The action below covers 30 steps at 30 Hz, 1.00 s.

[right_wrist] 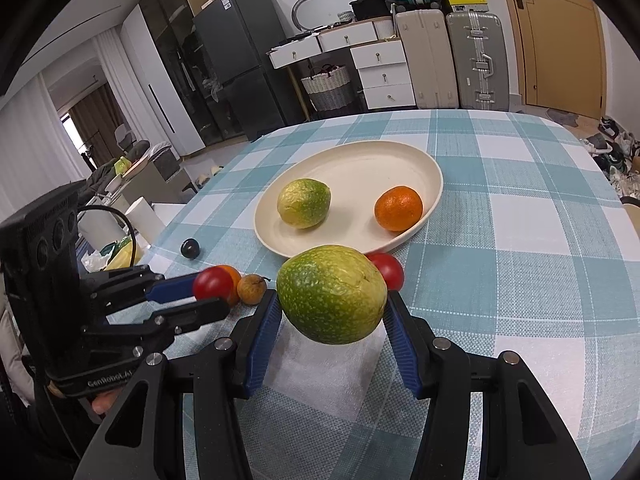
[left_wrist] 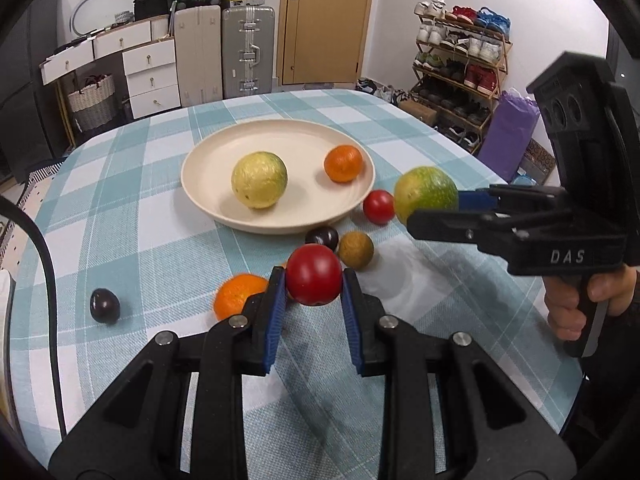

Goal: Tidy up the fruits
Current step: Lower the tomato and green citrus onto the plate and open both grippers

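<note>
My left gripper (left_wrist: 313, 285) clamps a red tomato (left_wrist: 314, 275); my right gripper (right_wrist: 331, 306) clamps a green fruit (right_wrist: 331, 294). Only my right view shows the plate (right_wrist: 434, 196) rim just ahead.

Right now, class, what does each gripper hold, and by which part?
The left gripper holds a red tomato by its two sides. The right gripper holds a green-yellow citrus fruit across its widest middle.

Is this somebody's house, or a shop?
Most likely somebody's home. There is a shoe rack full of shoes beside a door, suitcases against the wall, a fridge, and a table with a checked cloth holding a plate of fruit.
</note>
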### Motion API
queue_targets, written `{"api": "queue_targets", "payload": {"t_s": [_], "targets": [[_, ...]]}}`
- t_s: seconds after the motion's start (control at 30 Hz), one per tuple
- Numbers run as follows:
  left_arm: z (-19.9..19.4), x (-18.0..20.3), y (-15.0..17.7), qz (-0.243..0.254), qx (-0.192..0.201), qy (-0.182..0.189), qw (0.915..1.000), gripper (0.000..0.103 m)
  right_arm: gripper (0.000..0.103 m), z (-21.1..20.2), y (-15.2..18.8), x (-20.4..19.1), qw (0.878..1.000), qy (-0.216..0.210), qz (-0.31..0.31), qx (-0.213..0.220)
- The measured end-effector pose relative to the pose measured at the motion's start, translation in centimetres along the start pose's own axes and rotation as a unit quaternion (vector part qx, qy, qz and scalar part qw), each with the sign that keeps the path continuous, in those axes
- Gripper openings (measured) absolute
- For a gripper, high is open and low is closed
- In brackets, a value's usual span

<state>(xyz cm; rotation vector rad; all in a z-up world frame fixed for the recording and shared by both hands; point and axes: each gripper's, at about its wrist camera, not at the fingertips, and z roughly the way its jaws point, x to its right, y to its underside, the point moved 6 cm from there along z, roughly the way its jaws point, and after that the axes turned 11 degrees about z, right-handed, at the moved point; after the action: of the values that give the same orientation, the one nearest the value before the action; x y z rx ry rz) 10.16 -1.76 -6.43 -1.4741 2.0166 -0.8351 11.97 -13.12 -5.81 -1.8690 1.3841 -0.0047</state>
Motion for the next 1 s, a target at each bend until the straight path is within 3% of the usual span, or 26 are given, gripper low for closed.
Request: {"api": "queue_targets", "payload": {"t_s": [0.47, 1.0], "targets": [[1.2, -1.9, -3.7, -0.013, 0.028, -0.017, 0.9994, 0.024, 0.054, 0.8, -1.8, 0.0, 1.000, 0.015, -0.007, -0.008], [6.1, -3.3, -4.6, -0.018, -0.003, -0.015, 0.9997, 0.025, 0.054, 3.6, -4.6, -0.2, 1.000, 0.011, -0.016, -0.022]]}}
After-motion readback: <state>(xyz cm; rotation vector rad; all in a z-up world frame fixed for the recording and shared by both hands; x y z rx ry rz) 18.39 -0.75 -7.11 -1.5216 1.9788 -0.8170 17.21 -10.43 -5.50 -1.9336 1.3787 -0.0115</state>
